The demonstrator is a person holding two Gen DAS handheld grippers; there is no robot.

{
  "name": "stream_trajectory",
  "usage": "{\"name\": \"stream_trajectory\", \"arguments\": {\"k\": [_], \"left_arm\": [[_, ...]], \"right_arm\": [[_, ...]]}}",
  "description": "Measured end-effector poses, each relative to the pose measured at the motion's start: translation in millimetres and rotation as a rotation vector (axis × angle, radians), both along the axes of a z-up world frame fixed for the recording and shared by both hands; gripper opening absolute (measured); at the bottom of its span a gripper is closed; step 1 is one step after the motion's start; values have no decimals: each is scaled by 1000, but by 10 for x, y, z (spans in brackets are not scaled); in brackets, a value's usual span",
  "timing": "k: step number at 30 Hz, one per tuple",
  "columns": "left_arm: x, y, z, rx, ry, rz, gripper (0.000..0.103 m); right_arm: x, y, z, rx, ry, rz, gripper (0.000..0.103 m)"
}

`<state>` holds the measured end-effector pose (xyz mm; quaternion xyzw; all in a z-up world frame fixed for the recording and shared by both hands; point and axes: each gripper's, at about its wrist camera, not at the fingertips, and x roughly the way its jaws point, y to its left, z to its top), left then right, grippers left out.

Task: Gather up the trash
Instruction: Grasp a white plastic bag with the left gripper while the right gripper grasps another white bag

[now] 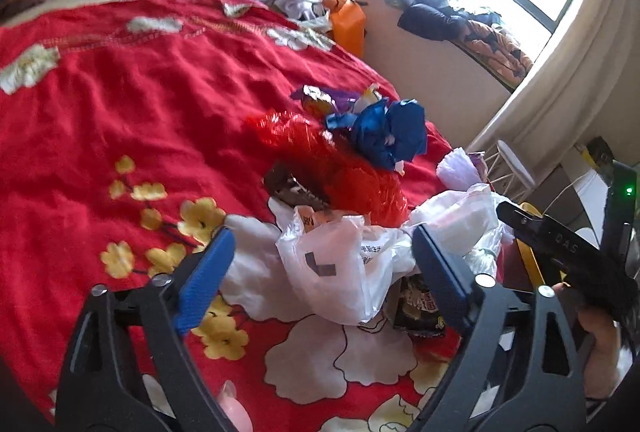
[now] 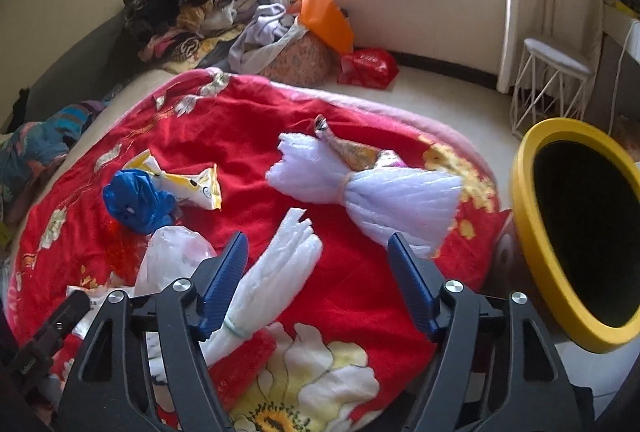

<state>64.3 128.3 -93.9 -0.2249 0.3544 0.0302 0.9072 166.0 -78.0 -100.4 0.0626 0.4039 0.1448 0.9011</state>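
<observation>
1. We see a bed under a red floral blanket (image 2: 248, 128), with trash strewn over its near right part.
2. Our left gripper (image 1: 320, 272) hangs over a white bag (image 1: 340, 272); its jaws stand wide, the bag lies between them, and neither blue pad presses on it. It holds nothing.
3. Beyond that bag lie a red bag (image 1: 340, 168), a blue bag (image 1: 388, 132) and a purple wrapper (image 1: 320, 98), bunched together. A dark wrapper (image 1: 420, 308) shows just beside the right jaw.
4. Our right gripper (image 2: 318, 280) hovers above the blanket with jaws open, somewhat less than wide. A white bundle (image 2: 276, 272) tied with a green band lies between them, close by the left pad; we cannot tell whether it touches. Nothing is gripped.
5. Farther on lies a pale lilac bundle (image 2: 384, 192) tied at the middle, with a brown wrapper (image 2: 348, 148) touching its far side.
6. To the left in that view we see the blue bag (image 2: 136, 204) and a yellow-and-white pouch (image 2: 188, 184) side by side.
7. A yellow bin (image 2: 532, 232) with a dark inside stands at the bed's right edge, its mouth tilted towards us.
8. On the floor beyond stand a white stool (image 2: 552, 80) and an orange bag (image 2: 324, 16); clothes (image 2: 188, 16) are heaped in the far corner.
</observation>
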Motion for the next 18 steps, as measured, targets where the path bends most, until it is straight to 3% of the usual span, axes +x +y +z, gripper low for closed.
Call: {"name": "stream_trajectory", "arguments": {"k": [2,4,7,13,18], "left_arm": [[15,-12,-33,-18,9,-12,70],[19,-35,-46,-30,15,-28,58],[-7,-64,-34,-45,18,-45,50],[-75,-135,140,-26,-6,-69,29],[-127,-183,438,9,-76,-65,25]], "right_arm": [[55,27,-43,12,27,20,56],[93,42,-100,41,64,47,31],[32,17,-79,76,64,65,19],[-126,-88,115,113,0,70,17],[-207,-248,349,128,-78,54,16]]}}
